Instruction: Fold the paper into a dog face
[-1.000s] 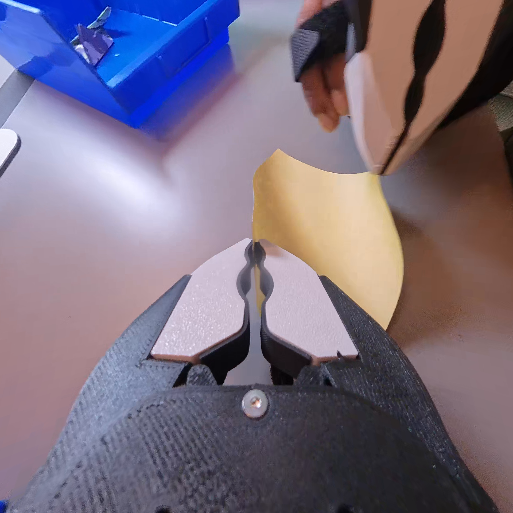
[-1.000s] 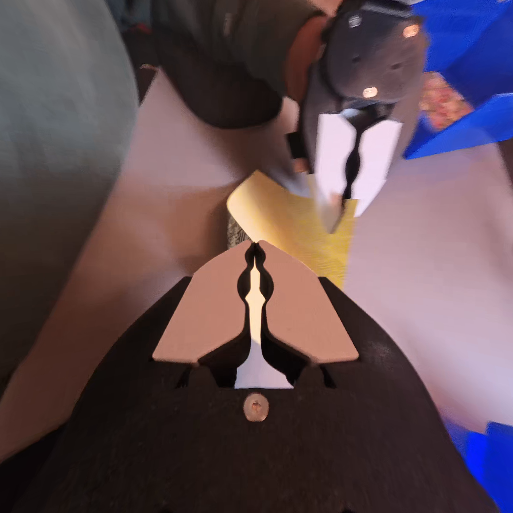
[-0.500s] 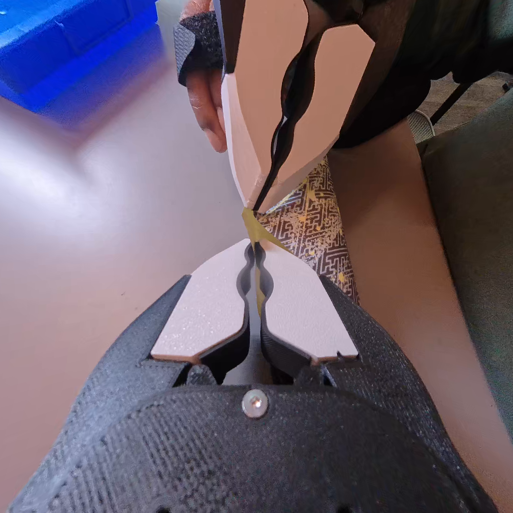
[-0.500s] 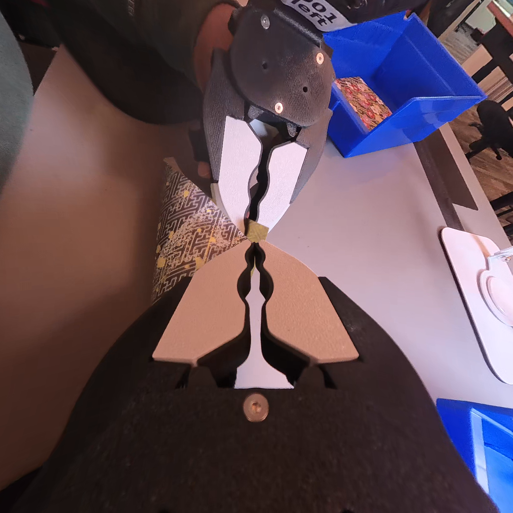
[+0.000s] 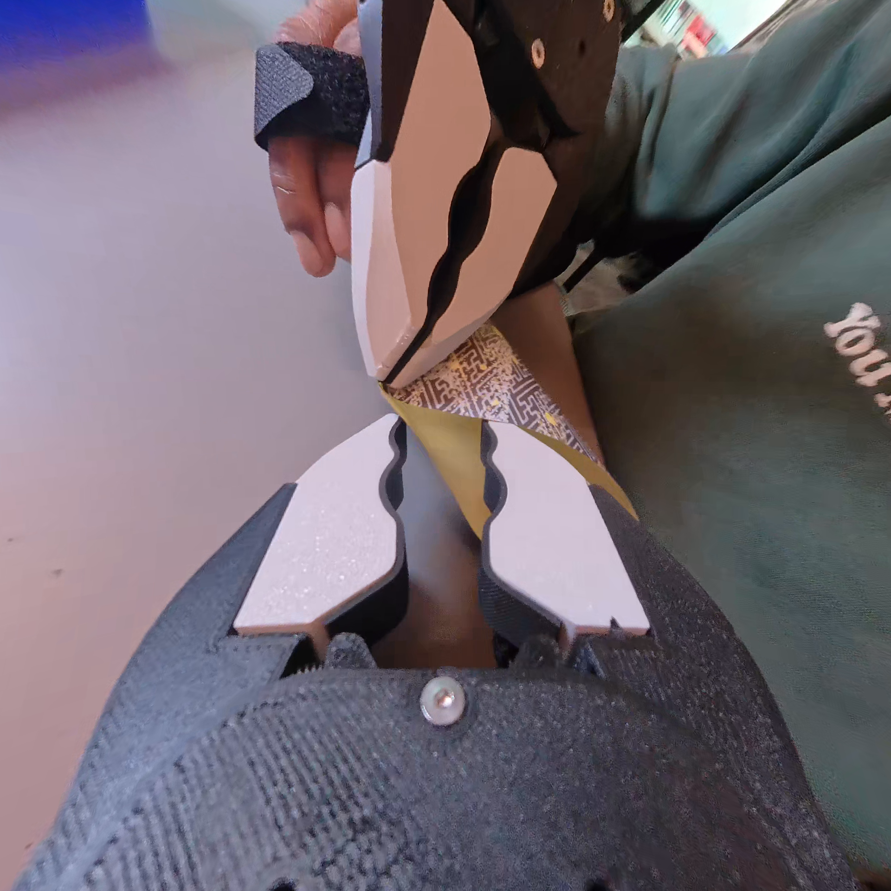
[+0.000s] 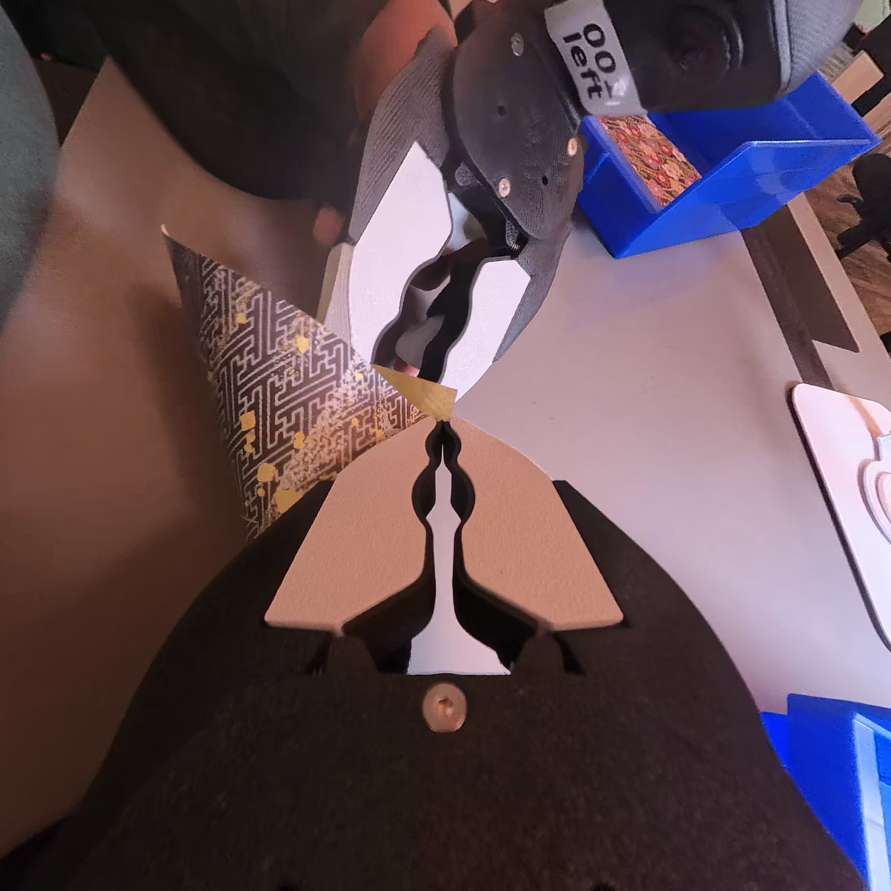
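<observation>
The paper (image 6: 289,400) is black with a pale maze pattern and gold flecks on one side and plain yellow on the other. It is folded over, patterned side up, near the table edge by the person. My right gripper (image 6: 442,422) is shut on its yellow corner tip. In the left wrist view the right gripper (image 5: 388,378) comes down from above, pinching that corner of the paper (image 5: 482,381). My left gripper (image 5: 441,424) is open, with the yellow underside passing between its fingers. It also shows open in the right wrist view (image 6: 414,373), just beyond the corner.
A blue bin (image 6: 723,183) holding red patterned paper (image 6: 646,154) stands at the back right of the pale table (image 6: 627,434). A white board (image 6: 843,482) lies at the right edge and another blue bin (image 6: 843,771) at the lower right. A person's green garment (image 5: 723,434) is close on the right.
My left gripper has opened and let go of the paper's corner. My right gripper stays shut on that corner. The paper went from curled, yellow side showing, to folded over with the pattern up.
</observation>
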`<state>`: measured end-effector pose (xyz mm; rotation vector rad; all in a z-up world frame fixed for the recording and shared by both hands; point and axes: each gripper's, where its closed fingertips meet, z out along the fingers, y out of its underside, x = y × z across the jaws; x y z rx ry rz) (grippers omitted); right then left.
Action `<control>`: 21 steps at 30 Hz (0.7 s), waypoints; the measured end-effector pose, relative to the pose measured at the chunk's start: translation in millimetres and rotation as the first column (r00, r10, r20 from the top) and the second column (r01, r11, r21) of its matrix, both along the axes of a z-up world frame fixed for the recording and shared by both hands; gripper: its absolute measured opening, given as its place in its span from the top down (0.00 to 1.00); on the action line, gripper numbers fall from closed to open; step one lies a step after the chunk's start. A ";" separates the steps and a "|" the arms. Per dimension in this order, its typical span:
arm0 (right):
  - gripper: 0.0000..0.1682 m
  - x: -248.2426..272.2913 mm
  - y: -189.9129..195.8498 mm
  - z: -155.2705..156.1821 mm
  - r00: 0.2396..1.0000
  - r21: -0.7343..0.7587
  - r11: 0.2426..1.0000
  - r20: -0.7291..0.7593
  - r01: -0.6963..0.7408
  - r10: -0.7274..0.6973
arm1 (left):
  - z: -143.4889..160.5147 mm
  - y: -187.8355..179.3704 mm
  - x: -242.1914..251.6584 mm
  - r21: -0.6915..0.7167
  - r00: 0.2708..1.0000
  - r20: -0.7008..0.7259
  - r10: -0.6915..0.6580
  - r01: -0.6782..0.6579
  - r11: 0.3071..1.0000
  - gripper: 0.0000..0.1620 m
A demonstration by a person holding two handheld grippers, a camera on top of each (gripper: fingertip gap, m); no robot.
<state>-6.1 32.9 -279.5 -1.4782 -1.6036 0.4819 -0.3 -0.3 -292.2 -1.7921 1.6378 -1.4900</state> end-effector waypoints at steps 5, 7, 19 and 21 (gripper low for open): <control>1.00 0.9 0.6 0.3 1.000 0.025 1.000 0.004 0.006 -0.006 | 13.0 -1.8 -0.7 -0.172 0.998 0.057 -0.002 0.012 0.985 0.77; 1.00 1.1 0.9 0.4 1.000 0.044 0.999 0.010 0.009 -0.009 | 18.8 -1.4 -0.9 -0.241 0.997 0.083 0.005 0.015 0.971 0.75; 1.00 1.0 5.8 3.4 0.996 0.275 0.961 0.074 0.025 -0.047 | 30.1 3.2 -0.2 -0.433 0.992 0.122 0.041 0.016 0.901 0.58; 1.00 0.7 5.5 2.1 0.994 0.314 0.949 0.095 0.017 -0.049 | 30.3 7.5 -0.3 -0.445 0.991 0.119 0.061 -0.002 0.895 0.58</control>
